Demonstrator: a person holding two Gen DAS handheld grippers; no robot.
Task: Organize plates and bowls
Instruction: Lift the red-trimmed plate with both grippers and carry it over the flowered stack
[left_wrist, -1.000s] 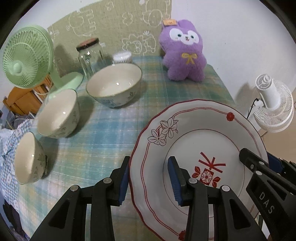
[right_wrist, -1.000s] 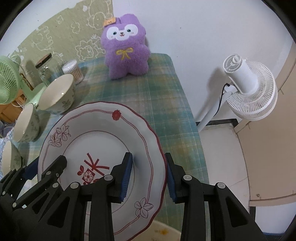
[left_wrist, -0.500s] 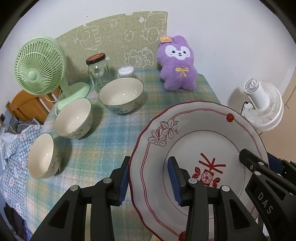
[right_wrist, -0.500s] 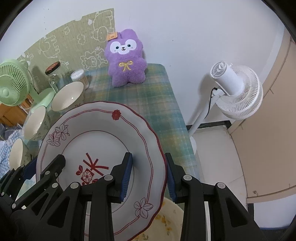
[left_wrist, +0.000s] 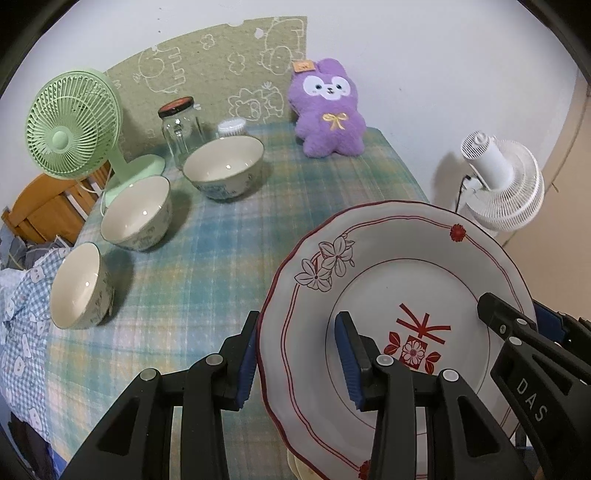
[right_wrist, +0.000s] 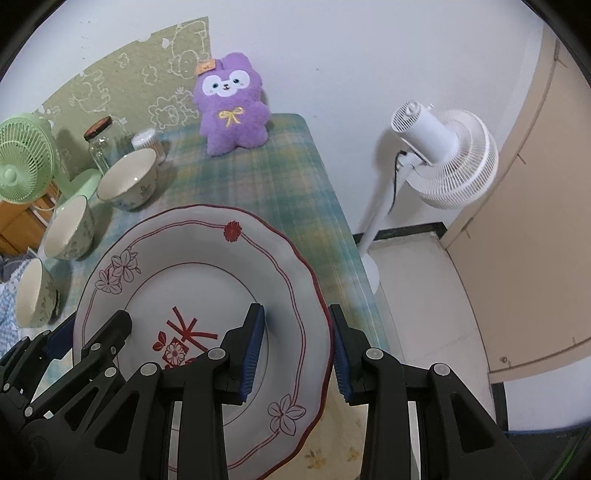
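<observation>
A large white plate (left_wrist: 399, 280) with red rim lines and flower motifs is held up above the table by both grippers. My left gripper (left_wrist: 299, 354) is shut on its left rim. My right gripper (right_wrist: 295, 347) is shut on its right rim (right_wrist: 314, 295); it also shows in the left wrist view (left_wrist: 517, 325). Three cream bowls stand on the checked tablecloth (left_wrist: 229, 258): a large one (left_wrist: 223, 171) at the back, a middle one (left_wrist: 136, 212), and a small one (left_wrist: 79, 286) at the left. A pale floral dish (right_wrist: 332, 446) lies below the plate, mostly hidden.
A green desk fan (left_wrist: 74, 125), a glass jar (left_wrist: 179, 129) and a small white container (left_wrist: 232, 128) stand at the back left. A purple plush (left_wrist: 328, 110) sits at the back. A white floor fan (right_wrist: 436, 151) stands right of the table edge.
Both grippers have risen and drawn back with the plate held between them, so more of the table and floor shows. The bowls have not moved.
</observation>
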